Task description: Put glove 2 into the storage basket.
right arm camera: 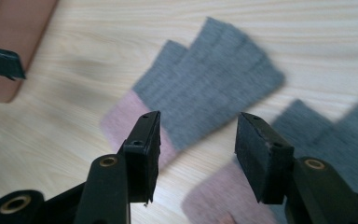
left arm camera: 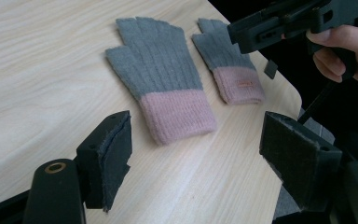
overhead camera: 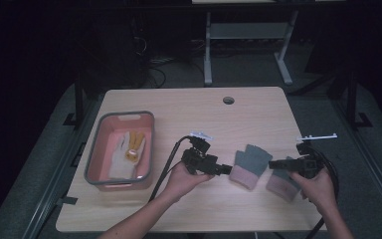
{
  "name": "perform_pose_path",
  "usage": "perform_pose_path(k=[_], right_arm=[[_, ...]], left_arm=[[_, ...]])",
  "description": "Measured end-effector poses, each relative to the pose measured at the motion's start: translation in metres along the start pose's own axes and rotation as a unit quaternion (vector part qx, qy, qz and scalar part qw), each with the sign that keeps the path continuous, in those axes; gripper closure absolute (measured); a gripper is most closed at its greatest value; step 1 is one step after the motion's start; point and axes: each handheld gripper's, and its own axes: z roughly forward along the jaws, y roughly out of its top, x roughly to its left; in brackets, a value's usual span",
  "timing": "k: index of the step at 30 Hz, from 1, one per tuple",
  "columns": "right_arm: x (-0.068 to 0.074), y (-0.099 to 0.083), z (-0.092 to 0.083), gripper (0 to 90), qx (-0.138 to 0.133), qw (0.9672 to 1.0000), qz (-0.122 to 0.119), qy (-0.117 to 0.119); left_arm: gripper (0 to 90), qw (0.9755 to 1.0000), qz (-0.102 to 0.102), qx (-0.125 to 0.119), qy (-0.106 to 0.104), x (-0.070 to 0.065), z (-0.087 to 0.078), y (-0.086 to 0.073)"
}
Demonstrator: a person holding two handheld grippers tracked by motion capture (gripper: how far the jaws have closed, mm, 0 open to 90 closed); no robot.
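**A:** What's on the table (overhead camera: pixel 179 107), largest first?

**B:** I see a pink bin (overhead camera: pixel 94 164) at far left holding pale gloves. Mid-right lie two grey gloves with pink cuffs, flat, cuffs near, fingers far.

**A:** And my grippers?

**B:** My left gripper (overhead camera: pixel 226 170) has its jaws spread and empty, almost at the left glove's (overhead camera: pixel 248 164) cuff. The right gripper (overhead camera: pixel 272 164) hangs over the right glove (overhead camera: pixel 281 181), also parted, holding nothing. The left glove lies between them, nearer my left.
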Motion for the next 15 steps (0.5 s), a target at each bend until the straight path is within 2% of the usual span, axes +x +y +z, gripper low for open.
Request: perform_pose_path(k=[4,15], right_arm=[[-0.006,-0.005,-0.001,50.1,0.004,0.9998,-0.003,-0.019],[-0.017,-0.020,-0.003,52.5,0.011,0.9987,0.006,-0.049]], left_arm=[[24.9,1.0000,0.000,0.002,-0.002,-0.001,0.005,-0.001],[24.7,1.0000,0.003,0.008,-0.003,-0.002,0.014,-0.004]])
